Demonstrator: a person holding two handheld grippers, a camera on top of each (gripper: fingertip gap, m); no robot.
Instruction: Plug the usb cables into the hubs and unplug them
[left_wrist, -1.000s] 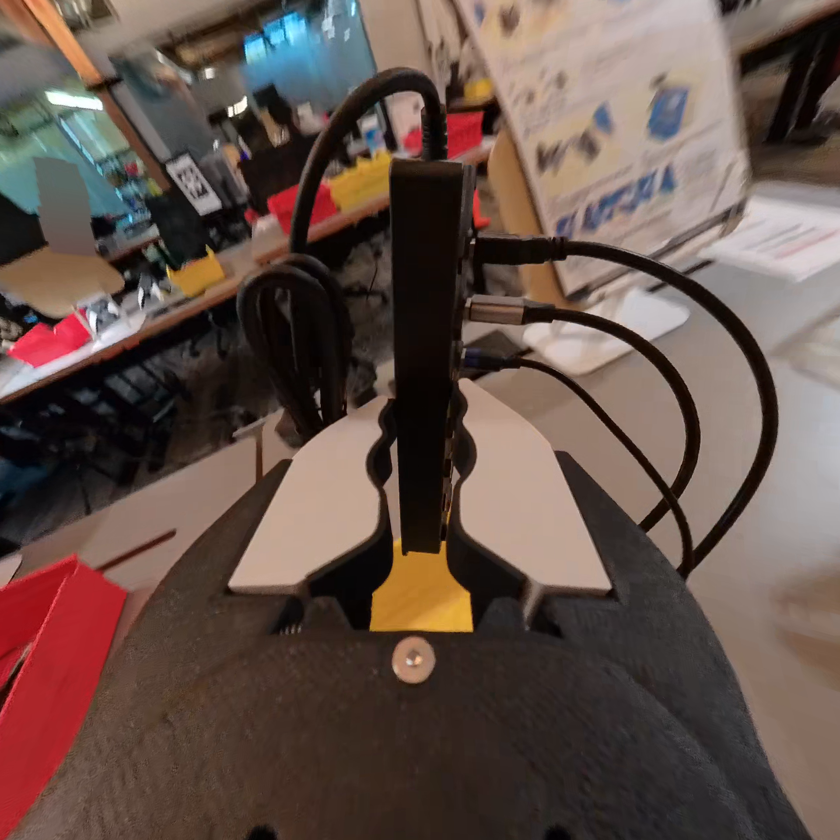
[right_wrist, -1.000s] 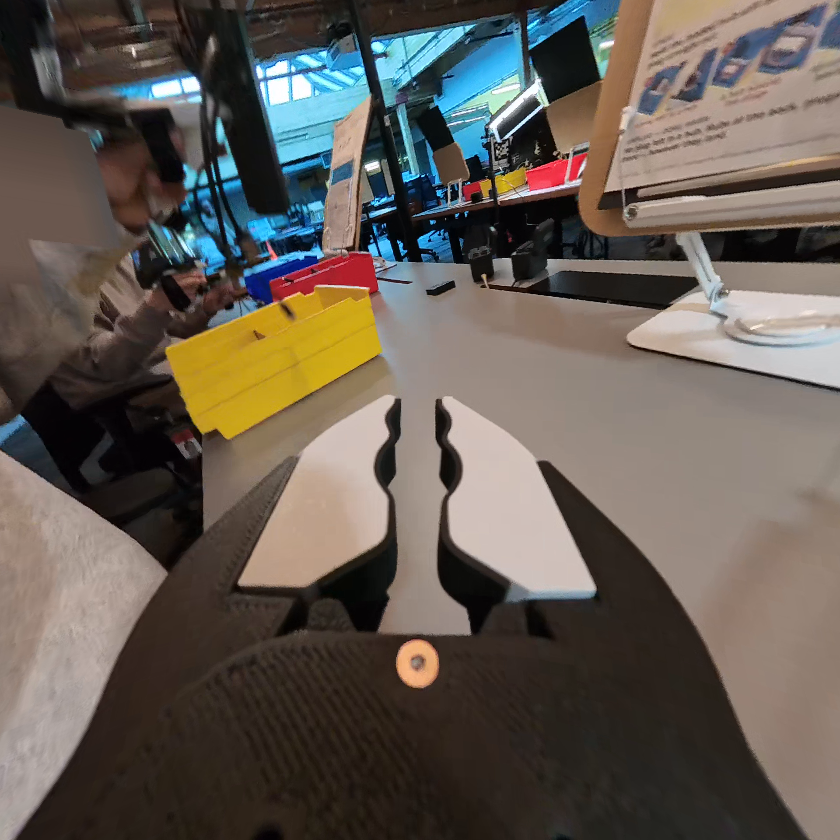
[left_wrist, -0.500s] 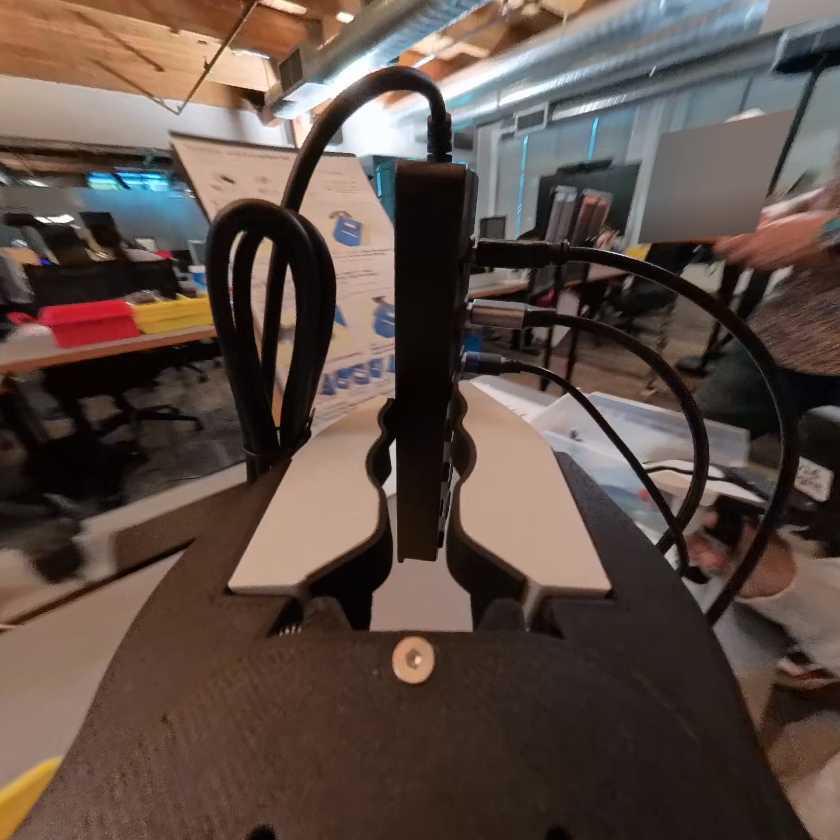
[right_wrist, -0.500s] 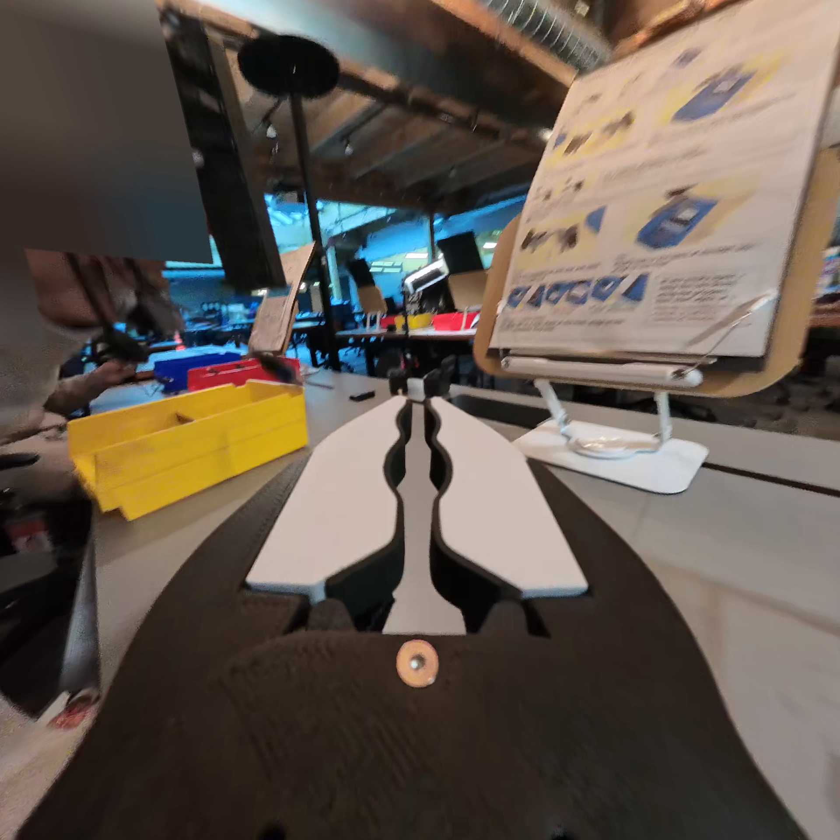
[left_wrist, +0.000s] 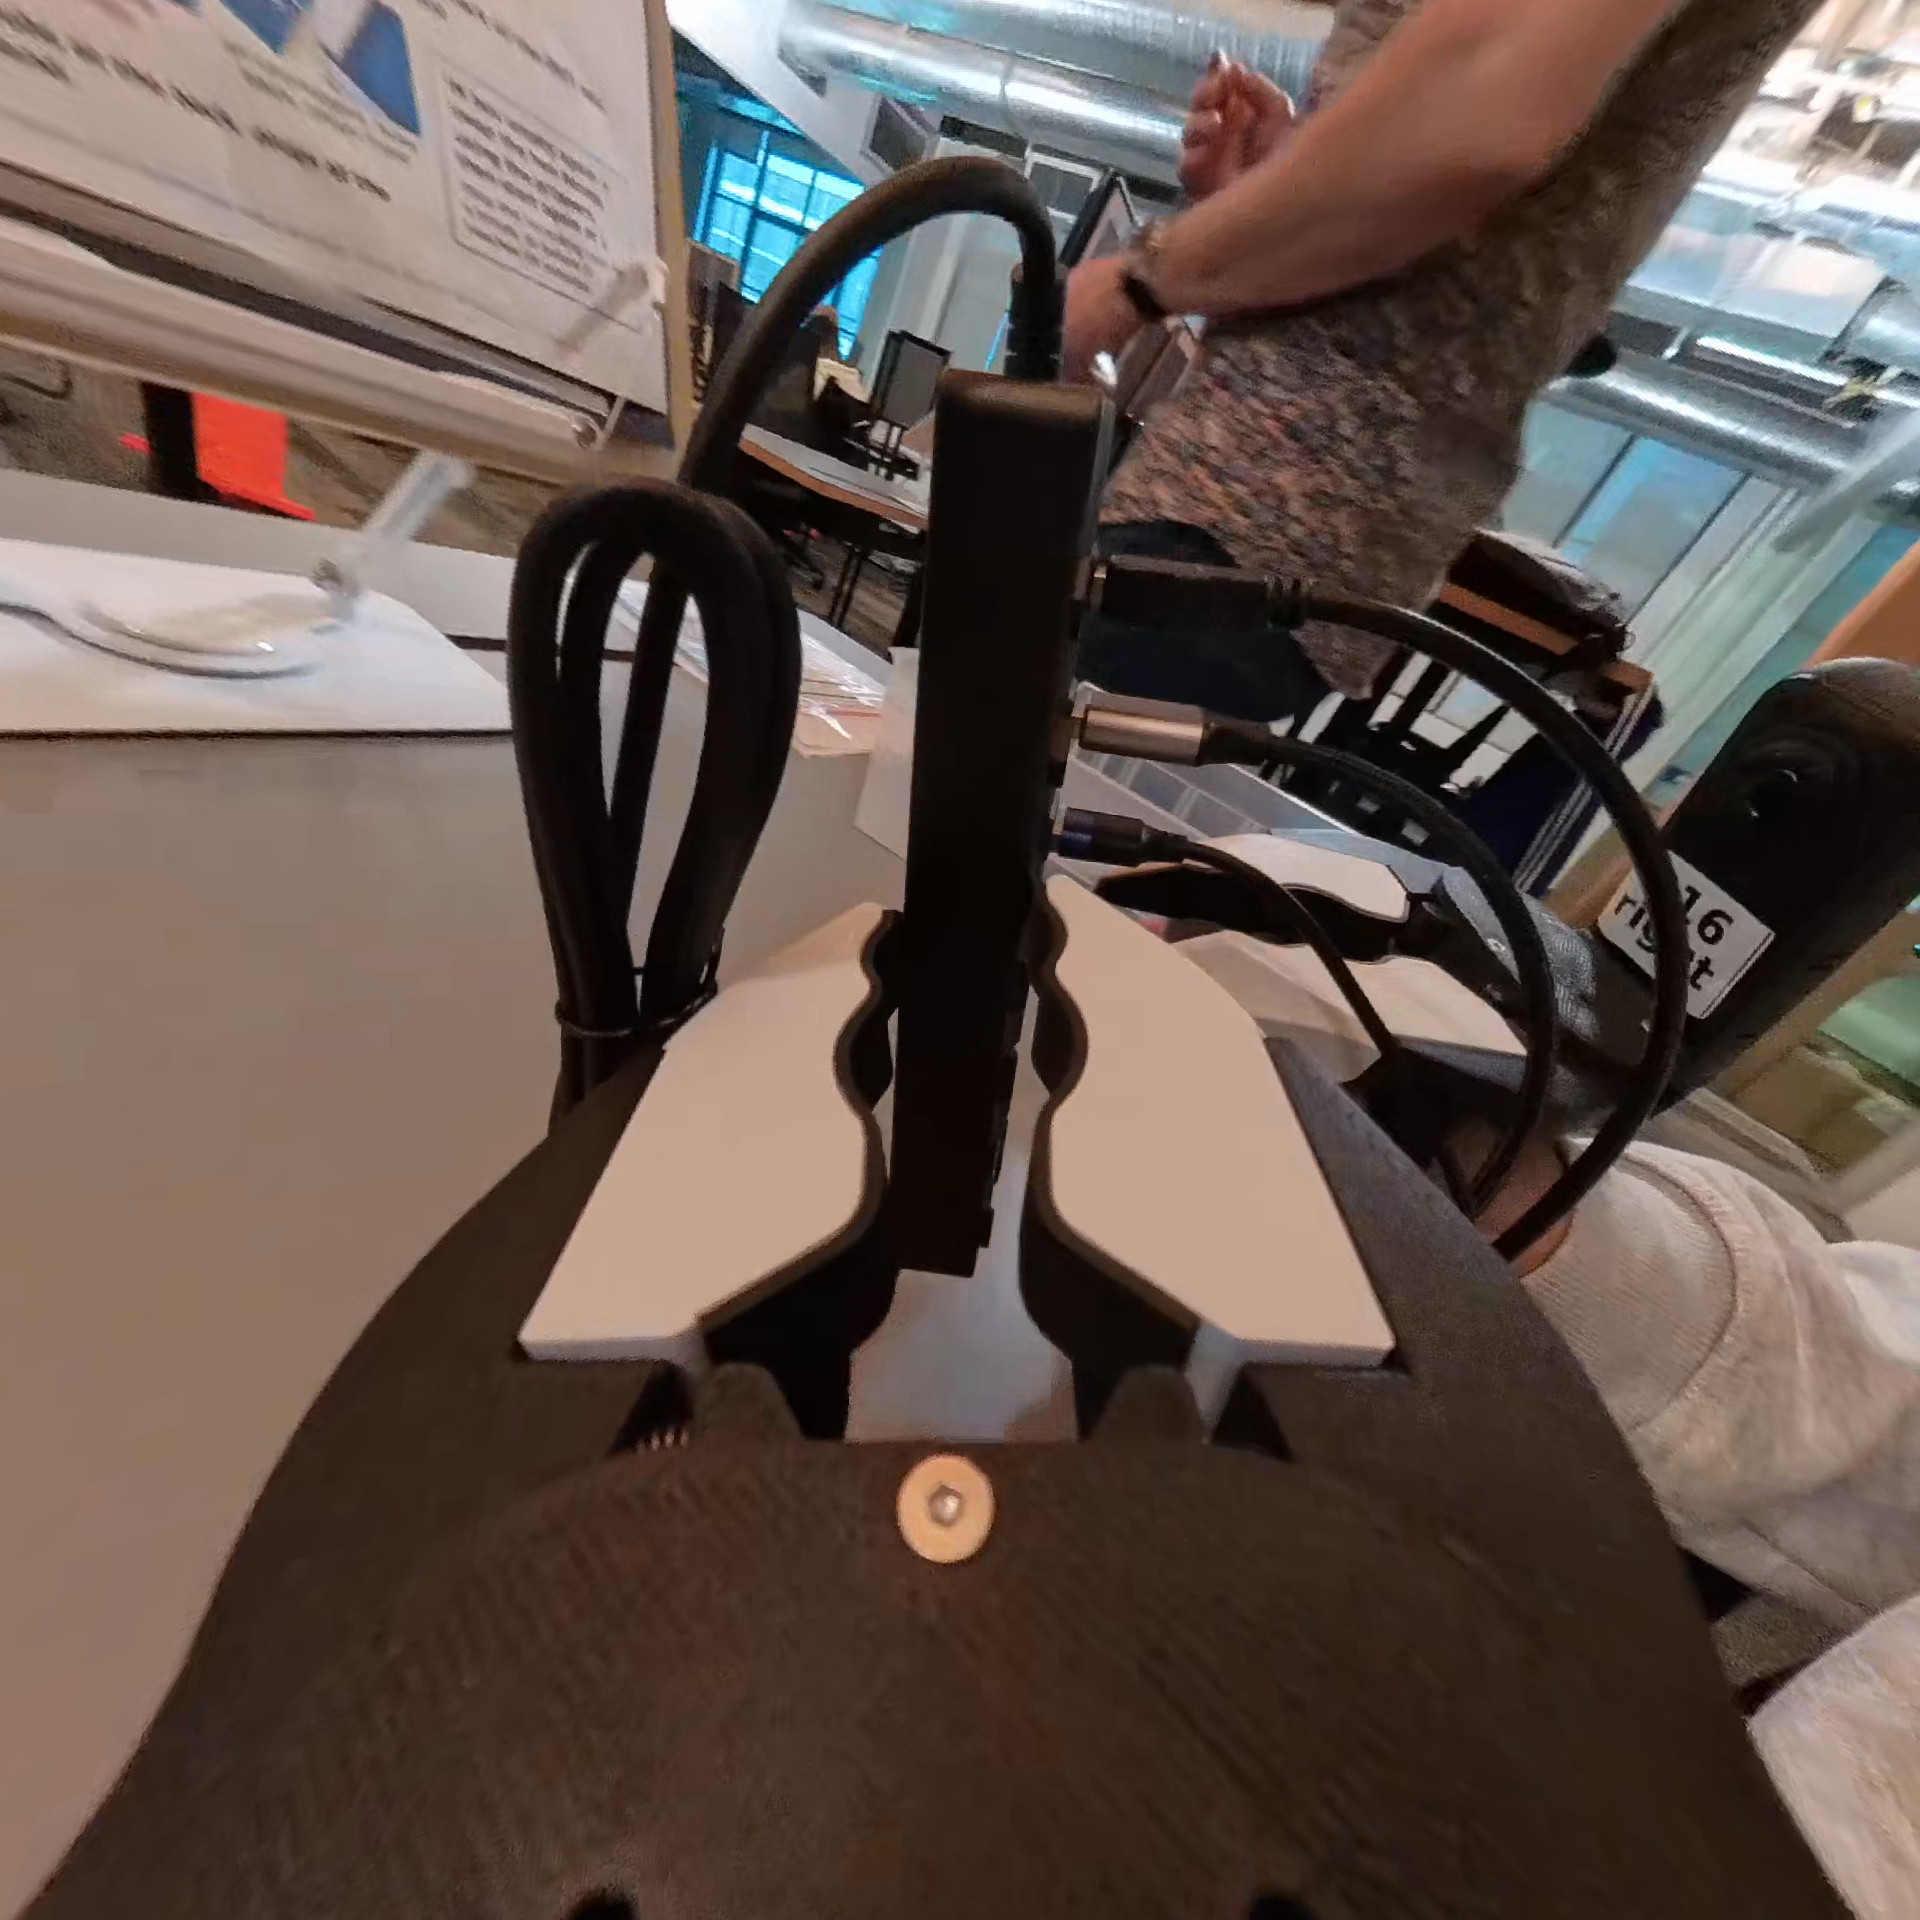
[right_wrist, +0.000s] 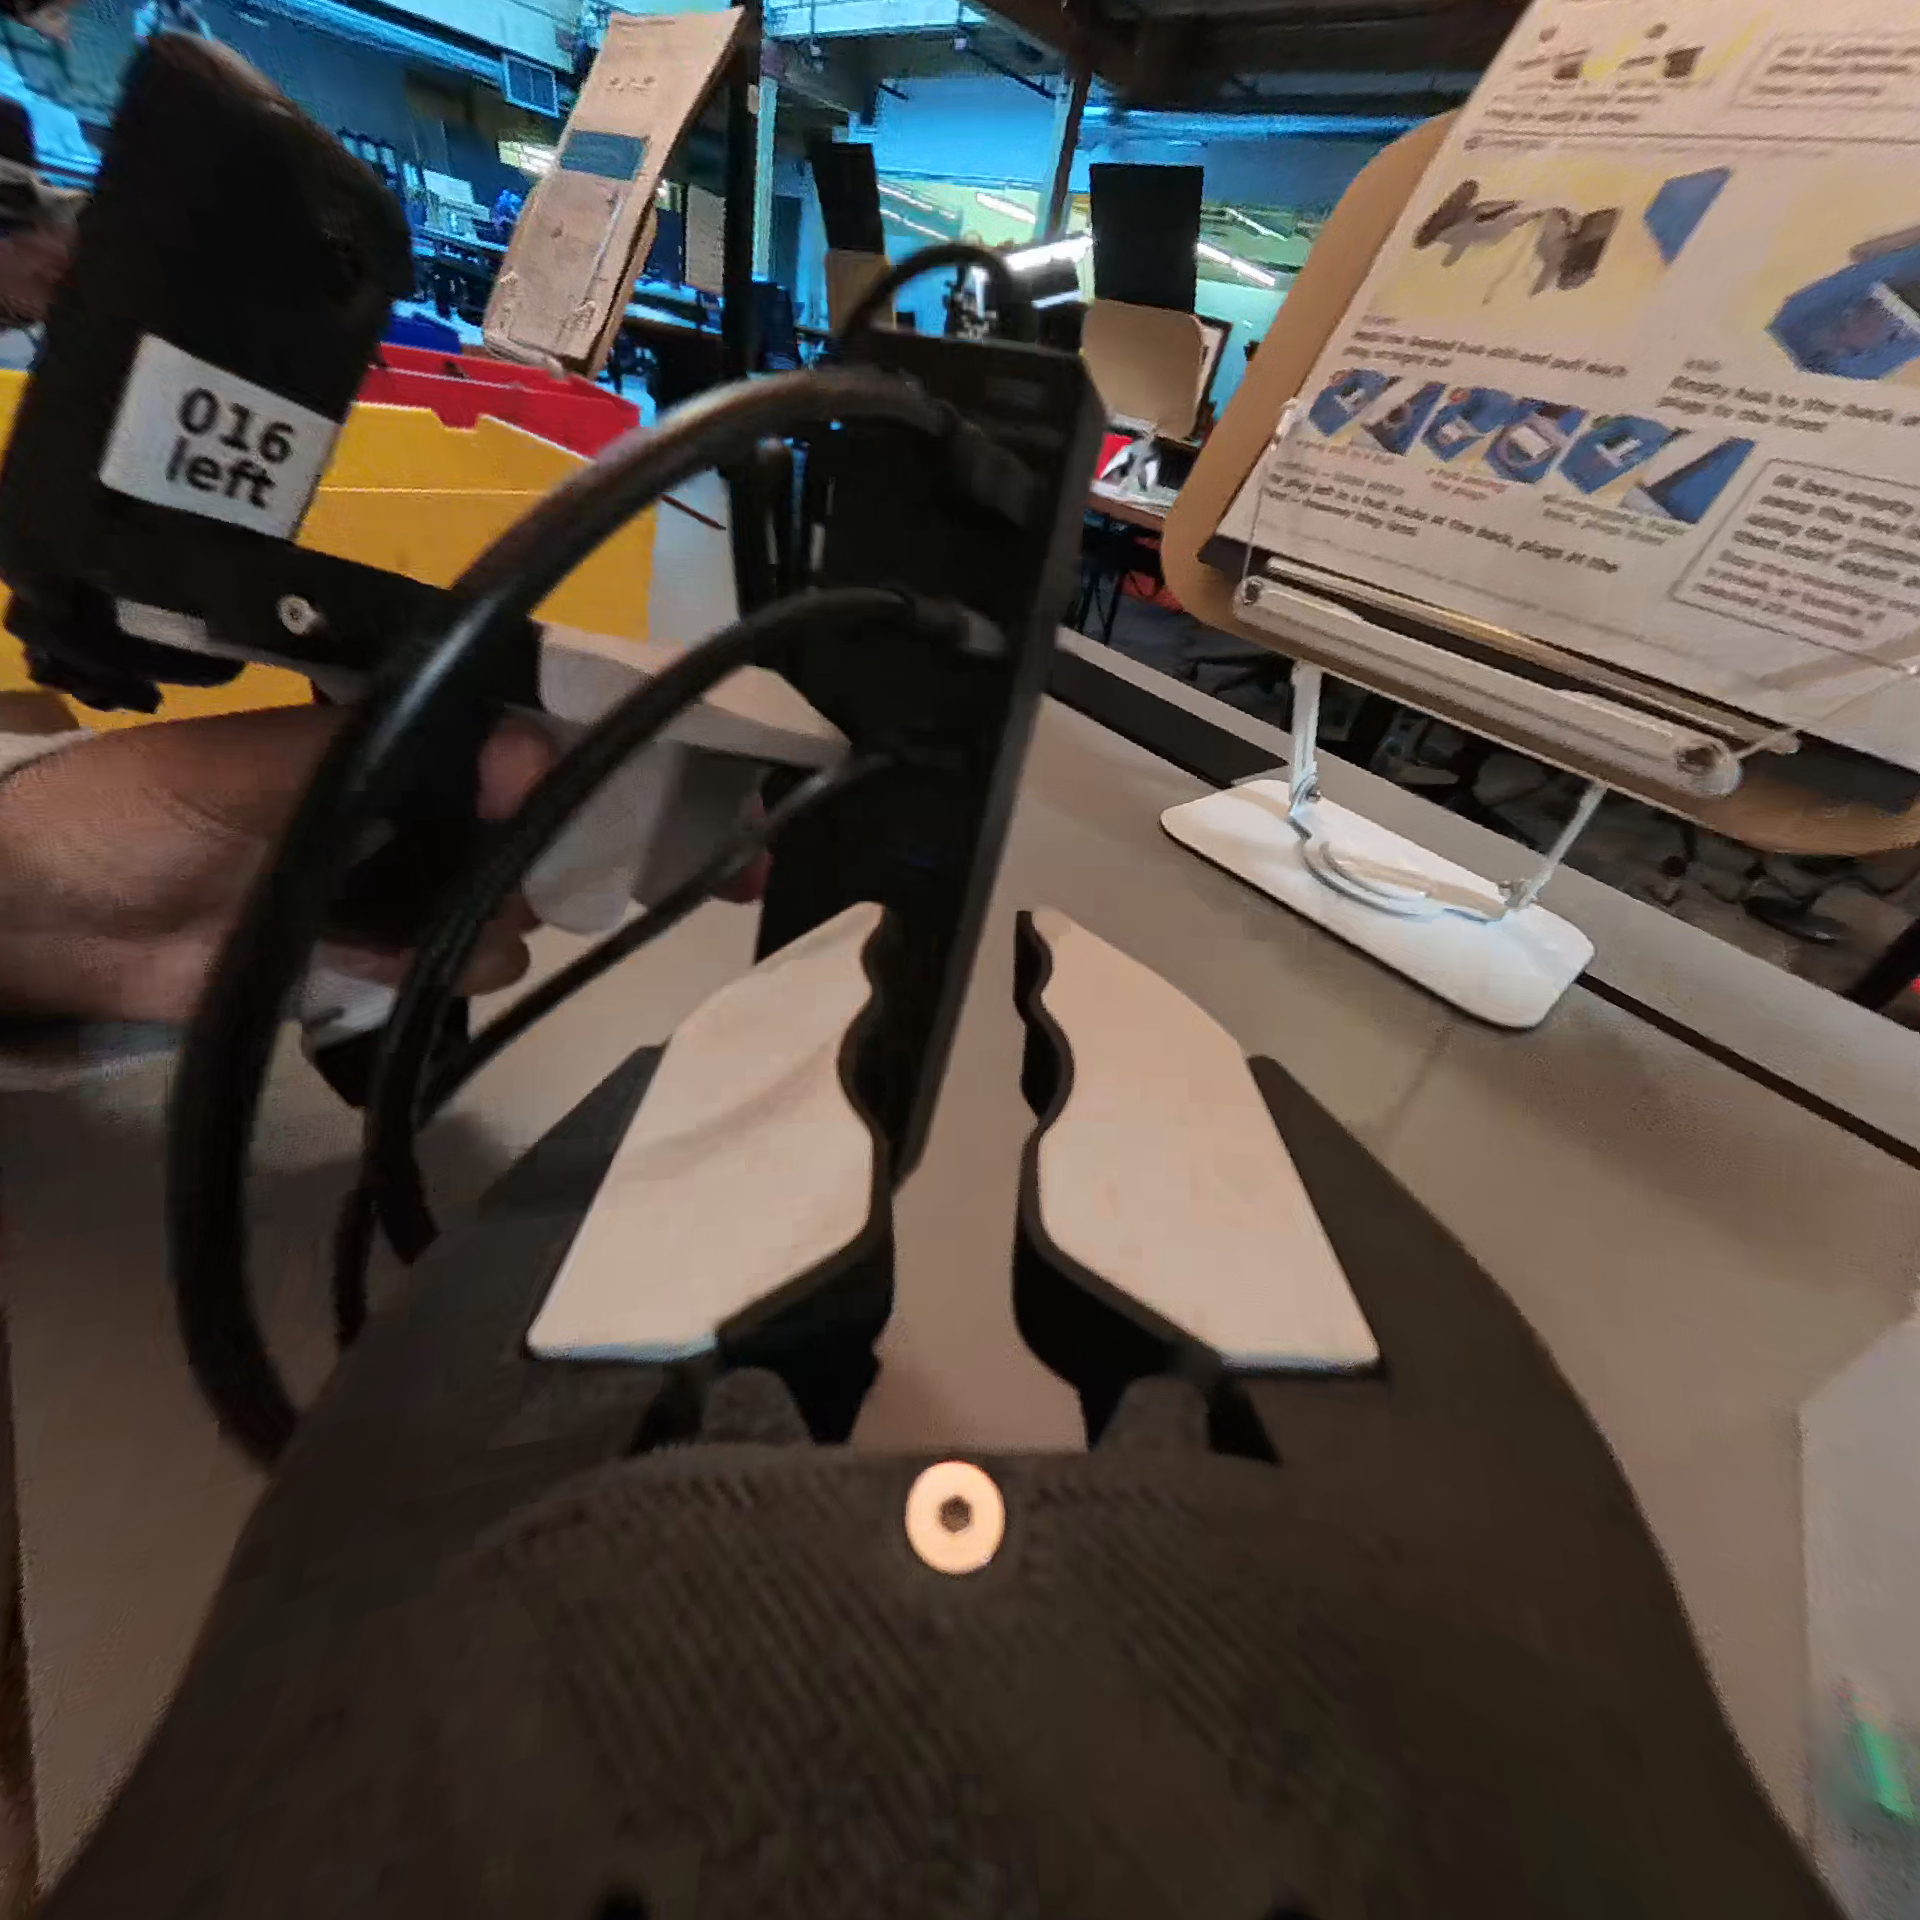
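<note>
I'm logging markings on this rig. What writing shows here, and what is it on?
I will not quote writing; it stands on:
White sticker on the left hand-held gripper: legible.
White label on the right hand-held gripper: legible.
Paper sheet on the stand: mostly blurred.
Hub: none seen.

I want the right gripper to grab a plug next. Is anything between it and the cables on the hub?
Nothing visible blocks it. The open right gripper sits at the hub, which the left gripper clamps; the plugged cables loop left, unobstructed.
</note>
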